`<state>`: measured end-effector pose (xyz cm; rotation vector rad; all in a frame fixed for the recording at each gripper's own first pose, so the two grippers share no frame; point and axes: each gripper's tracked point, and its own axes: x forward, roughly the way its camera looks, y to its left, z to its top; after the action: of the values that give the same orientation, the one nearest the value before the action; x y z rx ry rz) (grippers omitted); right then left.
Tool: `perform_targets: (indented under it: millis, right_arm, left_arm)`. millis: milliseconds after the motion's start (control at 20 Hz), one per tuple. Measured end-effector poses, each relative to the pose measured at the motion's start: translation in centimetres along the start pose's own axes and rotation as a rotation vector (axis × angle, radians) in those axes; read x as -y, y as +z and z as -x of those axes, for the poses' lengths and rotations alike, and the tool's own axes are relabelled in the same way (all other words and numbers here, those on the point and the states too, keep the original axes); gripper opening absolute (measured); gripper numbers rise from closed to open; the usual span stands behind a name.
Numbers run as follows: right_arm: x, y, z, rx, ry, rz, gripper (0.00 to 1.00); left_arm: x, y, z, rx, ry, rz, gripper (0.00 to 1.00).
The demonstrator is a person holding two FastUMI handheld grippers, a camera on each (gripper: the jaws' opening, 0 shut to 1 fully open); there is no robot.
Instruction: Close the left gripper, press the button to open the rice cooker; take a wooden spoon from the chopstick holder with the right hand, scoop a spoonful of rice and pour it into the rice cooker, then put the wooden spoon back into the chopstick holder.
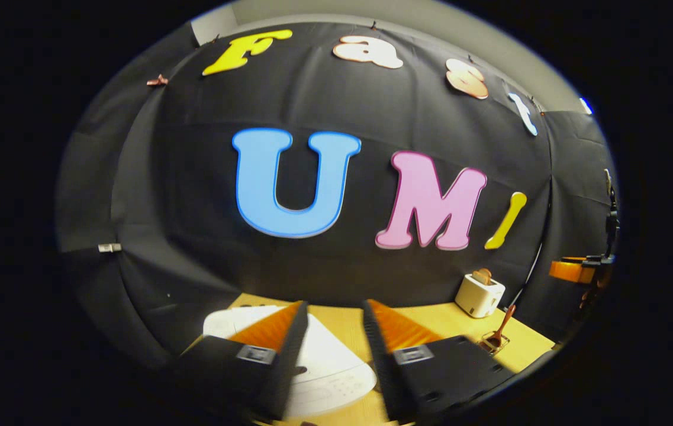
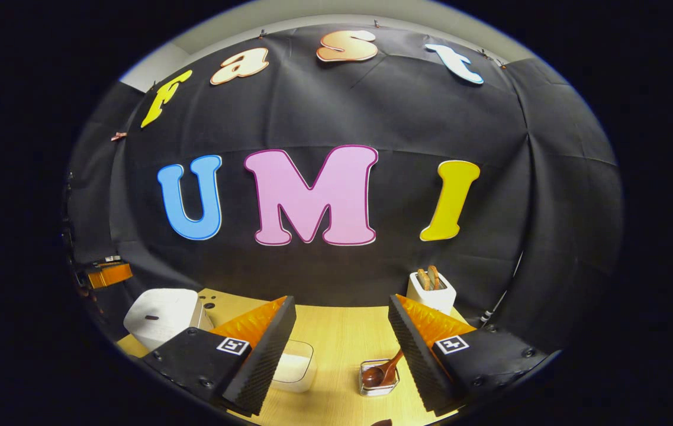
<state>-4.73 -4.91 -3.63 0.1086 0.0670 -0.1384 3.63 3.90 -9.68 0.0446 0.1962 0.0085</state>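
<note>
Above the cooker (image 1: 324, 361) the left gripper (image 1: 334, 331) hangs with its jaws apart; unless it closes first, the fingers may straddle the button. Right gripper (image 2: 342, 331) is open too, near the spoon (image 2: 385, 370) in its holder (image 2: 379, 384), right of the cooker.

The rice cooker (image 2: 161, 316) at the left is white, with a small dark mark on its closed lid, and the table (image 2: 342, 337) is pale yellow wood grain. The toaster (image 2: 431, 296) at the far right is white with brown toast in it. The wooden spoon (image 2: 380, 373) is reddish-brown in a clear chopstick holder (image 2: 379, 383), and the nearby container (image 2: 296, 367) is translucent with white rice.
</note>
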Motion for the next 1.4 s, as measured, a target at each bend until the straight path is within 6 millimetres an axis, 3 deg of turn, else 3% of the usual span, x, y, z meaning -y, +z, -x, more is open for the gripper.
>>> perform_targets:
  millis: [100, 300, 750, 1150, 1300, 1400]
  right_arm:
    - [0.3, 0.2, 0.3, 0.004, -0.010, 0.004, 0.98]
    - [0.8, -0.2, 1.1, -0.002, -0.031, 0.023, 0.98]
    - [2.0, -0.8, 2.0, -0.026, -0.071, 0.027, 0.98]
    - [0.6, -1.2, 2.2, -0.037, -0.057, 0.037, 0.98]
    - [0.4, -0.8, 2.4, -0.027, -0.057, 0.043, 0.98]
    - [0.6, -0.6, 2.6, -0.021, -0.064, 0.047, 0.98]
  left_arm:
    - [-1.8, -2.4, -0.7, -0.065, 0.047, 0.026, 0.06]
    - [-3.5, -6.7, -2.2, -0.163, 0.074, 0.045, 0.05]
    - [-4.4, -12.3, -3.3, -0.330, 0.094, 0.041, 0.05]
    - [-4.5, -13.3, -3.3, -0.391, 0.115, -0.022, 0.06]
    - [-4.3, -12.6, -3.4, -0.380, 0.110, 0.002, 0.06]
    - [-4.2, -10.7, -3.4, -0.323, 0.104, 0.068, 0.06]
